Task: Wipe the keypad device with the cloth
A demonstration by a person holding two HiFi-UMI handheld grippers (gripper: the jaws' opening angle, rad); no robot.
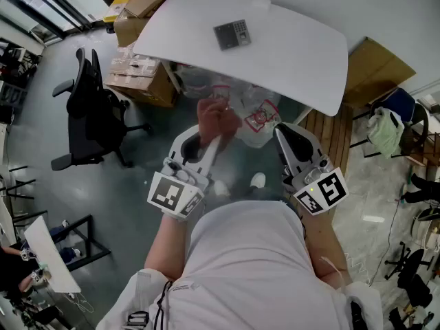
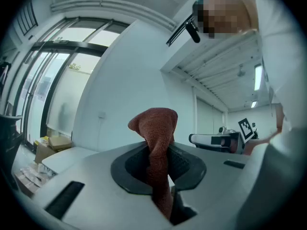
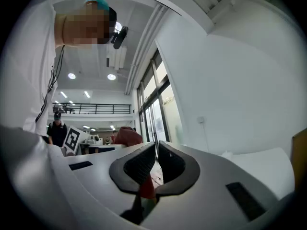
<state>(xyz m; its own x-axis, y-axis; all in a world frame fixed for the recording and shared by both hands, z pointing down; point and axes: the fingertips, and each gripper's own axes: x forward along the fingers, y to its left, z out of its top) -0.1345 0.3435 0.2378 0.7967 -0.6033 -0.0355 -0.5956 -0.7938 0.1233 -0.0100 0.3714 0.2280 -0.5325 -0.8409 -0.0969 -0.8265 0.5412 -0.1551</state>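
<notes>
White table (image 1: 302,47) carried the keypad device (image 1: 232,34). Well apart from it, off the table, the reddish-brown cloth (image 2: 156,128) stood pinched upright in the left gripper (image 1: 208,146). Beside it, the right gripper (image 3: 156,150) had its jaws pressed together, empty.

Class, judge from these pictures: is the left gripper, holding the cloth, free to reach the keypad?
Probably yes. The left gripper, shut on the cloth, hangs short of the table. The keypad lies alone on its top, and nothing stands between.
</notes>
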